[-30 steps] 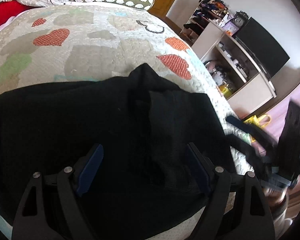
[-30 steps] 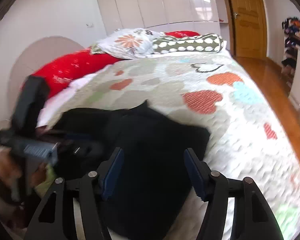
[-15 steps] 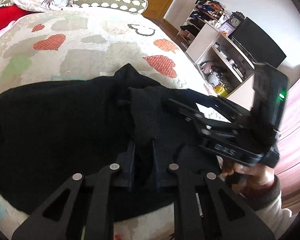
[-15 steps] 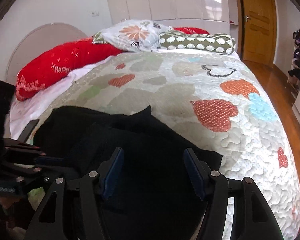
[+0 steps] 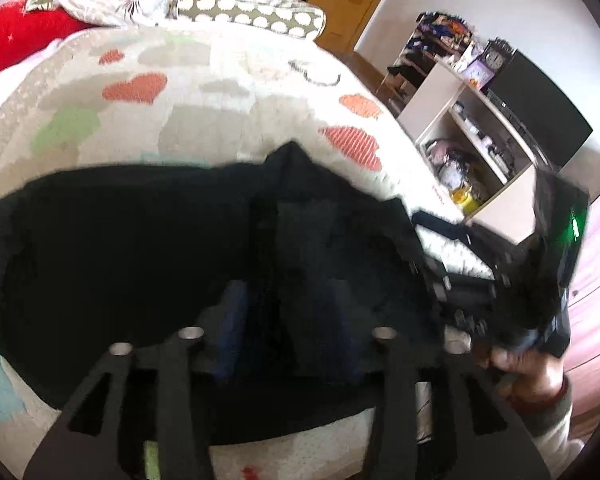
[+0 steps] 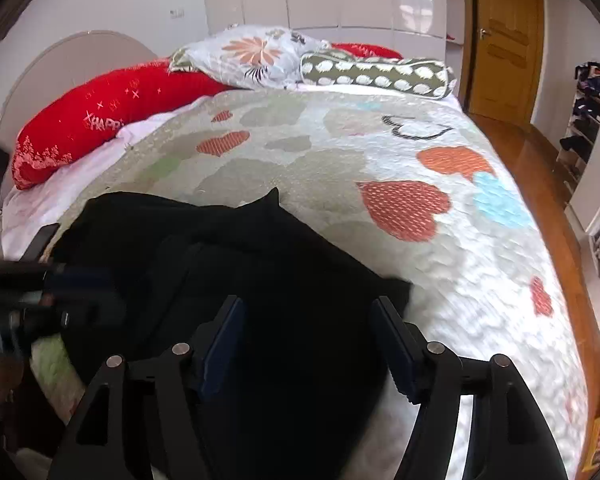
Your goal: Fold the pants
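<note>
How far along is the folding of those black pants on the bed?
Partly done: the black pants lie on the quilt already doubled into a compact, layered bundle. In hand: the left tool is opening over a central fold of cloth, and the right tool hovers open above the bundle's near end. Left: probably one more fold and some smoothing, since the far edge has a peak sticking up.

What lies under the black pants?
The black pants lie on the heart-patterned quilt, which shows all around them. Whatever is beneath the fabric itself is covered.
</note>
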`<state>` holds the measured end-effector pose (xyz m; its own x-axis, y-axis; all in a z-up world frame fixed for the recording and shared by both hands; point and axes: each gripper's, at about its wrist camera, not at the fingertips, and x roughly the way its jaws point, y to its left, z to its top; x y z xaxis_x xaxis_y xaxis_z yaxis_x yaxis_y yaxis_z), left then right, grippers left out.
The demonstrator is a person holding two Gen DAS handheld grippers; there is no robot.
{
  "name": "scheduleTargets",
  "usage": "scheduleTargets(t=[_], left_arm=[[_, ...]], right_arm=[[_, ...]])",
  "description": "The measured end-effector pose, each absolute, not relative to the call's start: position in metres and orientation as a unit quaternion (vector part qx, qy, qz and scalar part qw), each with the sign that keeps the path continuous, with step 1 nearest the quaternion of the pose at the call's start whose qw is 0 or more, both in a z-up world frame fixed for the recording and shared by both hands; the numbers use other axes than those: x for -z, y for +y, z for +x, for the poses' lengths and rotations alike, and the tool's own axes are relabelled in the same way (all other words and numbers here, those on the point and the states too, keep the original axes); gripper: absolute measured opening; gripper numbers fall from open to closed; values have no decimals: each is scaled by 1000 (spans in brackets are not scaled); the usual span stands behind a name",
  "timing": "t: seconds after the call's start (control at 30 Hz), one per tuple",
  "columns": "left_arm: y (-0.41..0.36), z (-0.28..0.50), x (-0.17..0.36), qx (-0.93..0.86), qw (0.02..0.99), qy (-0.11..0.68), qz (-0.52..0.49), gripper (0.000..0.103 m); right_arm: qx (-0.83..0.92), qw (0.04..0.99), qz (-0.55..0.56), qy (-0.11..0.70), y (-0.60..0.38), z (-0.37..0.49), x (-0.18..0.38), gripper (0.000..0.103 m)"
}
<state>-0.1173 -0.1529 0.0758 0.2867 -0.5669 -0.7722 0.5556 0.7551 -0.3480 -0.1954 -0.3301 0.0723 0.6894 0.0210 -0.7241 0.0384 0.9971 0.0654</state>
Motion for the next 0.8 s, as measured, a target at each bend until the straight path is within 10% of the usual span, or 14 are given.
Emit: scheduleTargets(t=[0.8], left_arm=[[-166, -101, -53, 288, 830, 478, 8, 65]], right_arm=[[-16, 914, 9, 405, -312, -236, -70, 69]])
